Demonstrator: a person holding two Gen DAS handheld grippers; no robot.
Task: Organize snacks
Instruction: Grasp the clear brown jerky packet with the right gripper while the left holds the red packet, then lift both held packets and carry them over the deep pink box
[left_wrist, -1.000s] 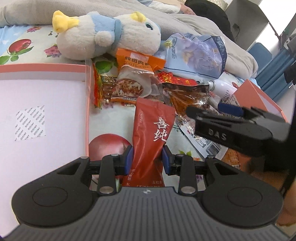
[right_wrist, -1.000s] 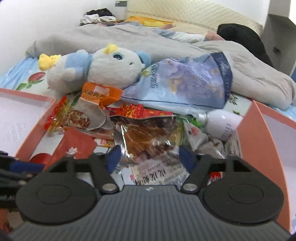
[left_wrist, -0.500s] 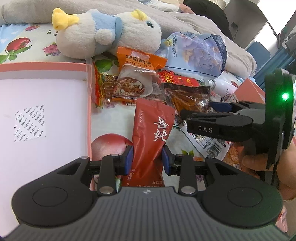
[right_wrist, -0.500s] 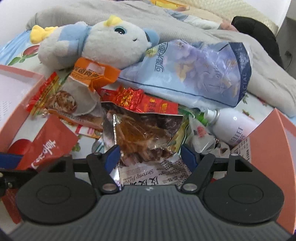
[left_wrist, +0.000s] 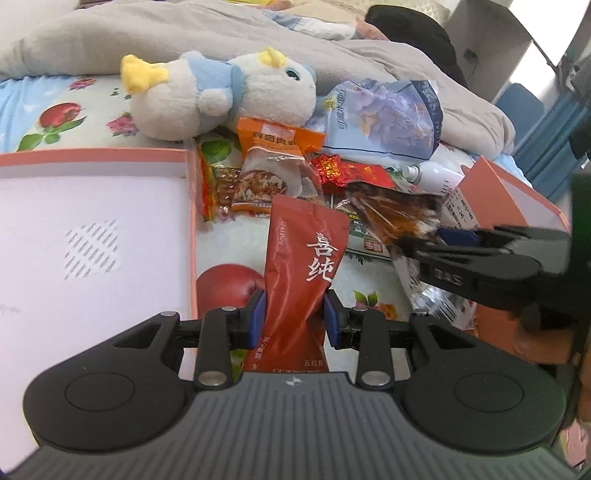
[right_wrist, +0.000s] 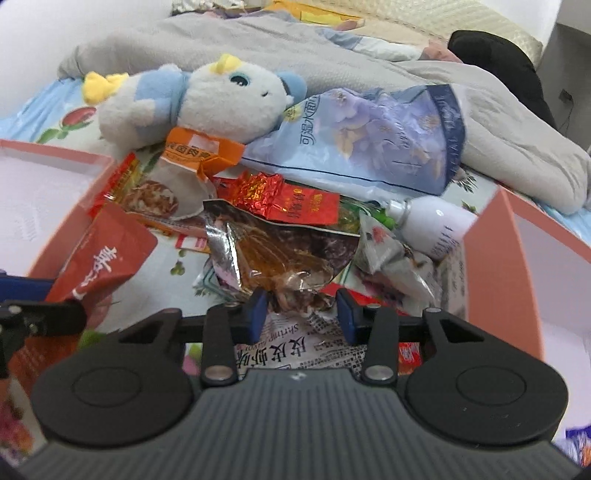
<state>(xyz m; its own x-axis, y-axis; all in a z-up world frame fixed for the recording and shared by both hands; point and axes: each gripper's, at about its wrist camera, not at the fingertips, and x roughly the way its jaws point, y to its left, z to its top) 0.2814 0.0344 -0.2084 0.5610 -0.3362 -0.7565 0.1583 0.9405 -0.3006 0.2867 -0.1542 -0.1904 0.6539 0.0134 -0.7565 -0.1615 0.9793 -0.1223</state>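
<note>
2 grippers (left_wrist: 294, 316) (right_wrist: 302, 314), 2 snack packets (left_wrist: 306, 258) (right_wrist: 288, 254)

A bed with a fruit-and-flower printed sheet (left_wrist: 236, 236) carries a heap of snack packets (right_wrist: 288, 206). A pink box (left_wrist: 190, 206) lies at the left and another pink box (right_wrist: 491, 258) at the right. A plush toy (right_wrist: 207, 107), a white bottle (right_wrist: 436, 225) and a rumpled grey blanket (right_wrist: 369, 70) lie behind the heap.

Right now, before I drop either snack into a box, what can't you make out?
- Left view: red pouch bottom edge, hidden behind left tongs.
- Right view: shrimp snack bag lower end, covered by right tongs.
- Both: right pink box interior, cut off by frame edge.
</note>
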